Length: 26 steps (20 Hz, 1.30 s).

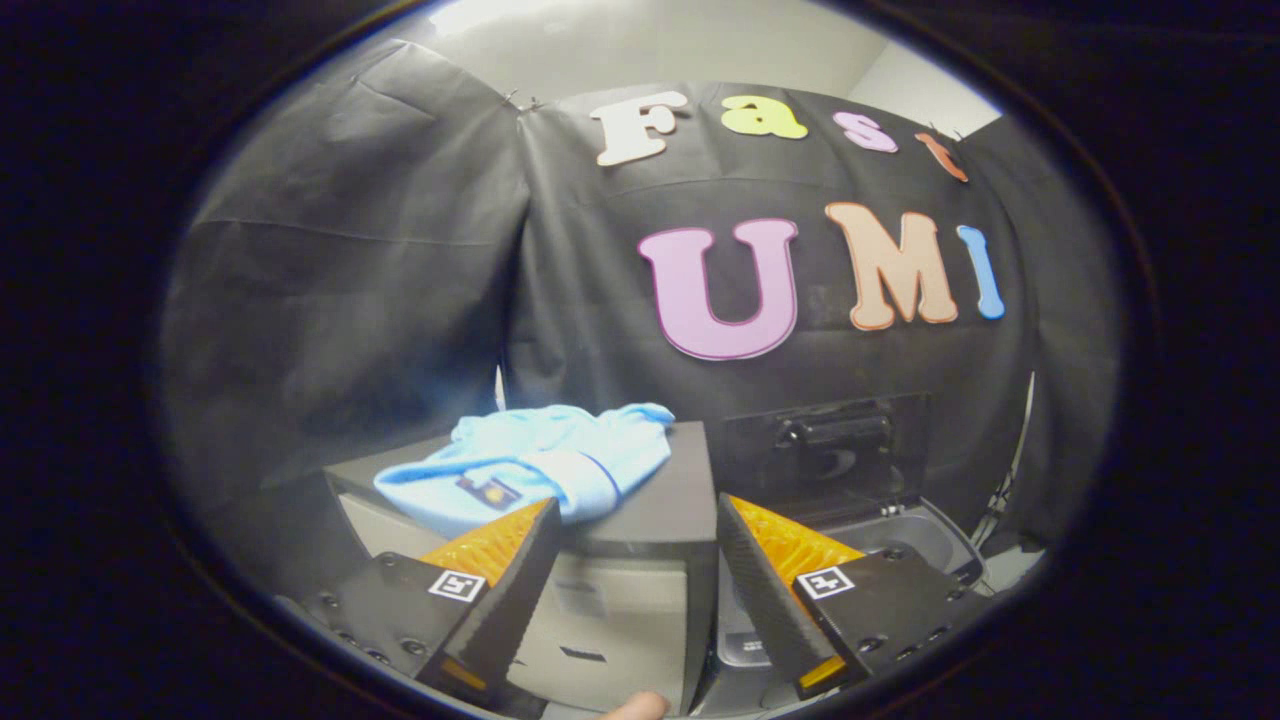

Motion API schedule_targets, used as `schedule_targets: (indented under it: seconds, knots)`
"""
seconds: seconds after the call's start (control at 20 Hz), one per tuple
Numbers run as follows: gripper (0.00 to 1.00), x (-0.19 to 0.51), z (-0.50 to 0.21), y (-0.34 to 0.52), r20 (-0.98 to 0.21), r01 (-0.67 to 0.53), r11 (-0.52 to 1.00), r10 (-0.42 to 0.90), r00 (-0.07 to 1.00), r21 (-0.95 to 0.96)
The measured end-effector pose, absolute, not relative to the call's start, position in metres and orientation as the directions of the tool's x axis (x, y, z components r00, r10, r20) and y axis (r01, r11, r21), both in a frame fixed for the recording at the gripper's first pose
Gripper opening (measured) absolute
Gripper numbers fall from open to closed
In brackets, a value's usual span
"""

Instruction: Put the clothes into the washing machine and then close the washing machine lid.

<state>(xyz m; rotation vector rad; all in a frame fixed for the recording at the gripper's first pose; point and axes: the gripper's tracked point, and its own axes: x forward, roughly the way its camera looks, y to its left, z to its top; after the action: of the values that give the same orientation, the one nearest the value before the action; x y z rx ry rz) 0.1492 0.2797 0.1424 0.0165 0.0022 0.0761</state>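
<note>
- Jaws (635,520) stand wide apart, nothing between them, pressing on nothing.
- Two fingers (500,590) angle inward toward each other; each carries a small square marker tag on its base.
- In the gap between the fingers: the pale front face of a cabinet (610,610) with a dark flat top.
- Shirt (530,465), light blue, lies crumpled on the cabinet's dark top, just ahead of the left finger; the tip of that finger overlaps the shirt's near edge in view, cannot tell if touching.
- Shirt has a small dark patch on the near fold and a darker stripe on a cuff or hem.
- Shirt drapes toward the cabinet's left front edge; right part of the top is bare.
- Washer (915,530) sits just right of the cabinet, beyond the right finger; grey rim and part of the open tub visible.
- Lid (830,445) of the washer stands raised, upright against the wall, dark and see-through, with a dark handle bar near its top.
- Shirt is outside the washer, apart from it, on the cabinet alongside.
- A fingertip (635,707) of a person shows below the gap between the fingers.
- Wall (350,300) of black cloth behind everything; pale ceiling above it.
- Thin cables hang right of the washer, by the cloth's edge.
</note>
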Motion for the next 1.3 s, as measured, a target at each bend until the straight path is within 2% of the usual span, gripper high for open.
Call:
schedule_targets:
  seconds: [0.15,0.25,0.45,0.65,0.9,1.1,1.3]
  knots:
    - [0.97,0.175,0.166,0.307,-0.004,-0.068,0.997,0.069,0.998,0.048]
    - [0.97,0.188,0.173,0.310,-0.049,-0.007,0.998,0.010,0.999,0.065]
    - [0.96,0.193,0.196,0.330,-0.102,0.005,1.000,-0.007,0.995,-0.014]
    - [0.96,0.208,0.246,0.372,-0.029,-0.057,0.998,0.057,0.998,0.003]
    - [0.96,0.263,0.240,0.399,-0.140,-0.059,0.996,0.068,0.988,0.067]
    - [0.97,0.304,0.194,0.389,-0.324,0.028,0.998,-0.011,0.946,0.049]
    - [0.97,0.323,0.149,0.389,-0.453,0.050,0.998,-0.031,0.891,0.030]
